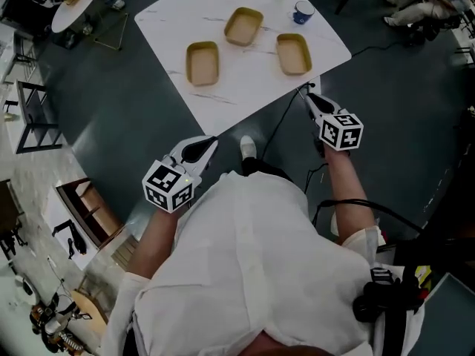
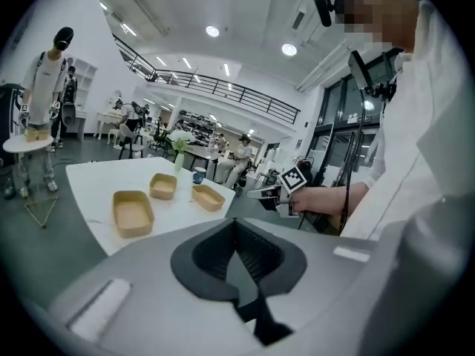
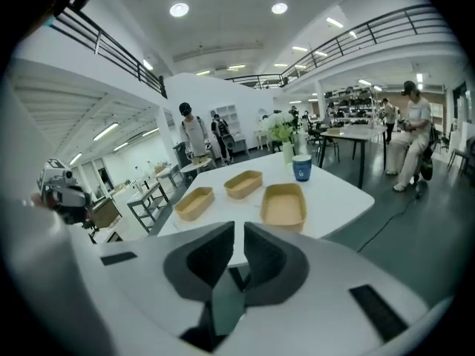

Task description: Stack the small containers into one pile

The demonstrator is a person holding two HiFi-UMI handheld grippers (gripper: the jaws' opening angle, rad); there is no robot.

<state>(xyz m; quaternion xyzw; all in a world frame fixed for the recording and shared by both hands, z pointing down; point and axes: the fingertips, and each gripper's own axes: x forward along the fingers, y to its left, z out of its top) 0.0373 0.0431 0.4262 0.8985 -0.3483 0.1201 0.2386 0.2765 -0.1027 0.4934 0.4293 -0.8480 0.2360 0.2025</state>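
Approach: I am hovering the closed-fingered left gripper (image 1: 211, 142) and barely-parted right gripper (image 1: 306, 93) short of three separate tan oblong containers (image 1: 202, 62); next, grasping one.

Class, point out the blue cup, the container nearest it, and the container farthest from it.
blue cup (image 1: 302, 12): head view, its middle.
container nearest the cup (image 1: 294, 54): head view, its inner floor.
container farthest from the cup (image 1: 202, 64): head view, its inner floor.

Nothing legible anywhere; the blue cup (image 3: 301, 167) bears a pale mark — too small to read; the cube (image 1: 169, 185) on the left gripper (image 1: 213, 141) and its twin on the right gripper (image 1: 306, 91) show only square markers.
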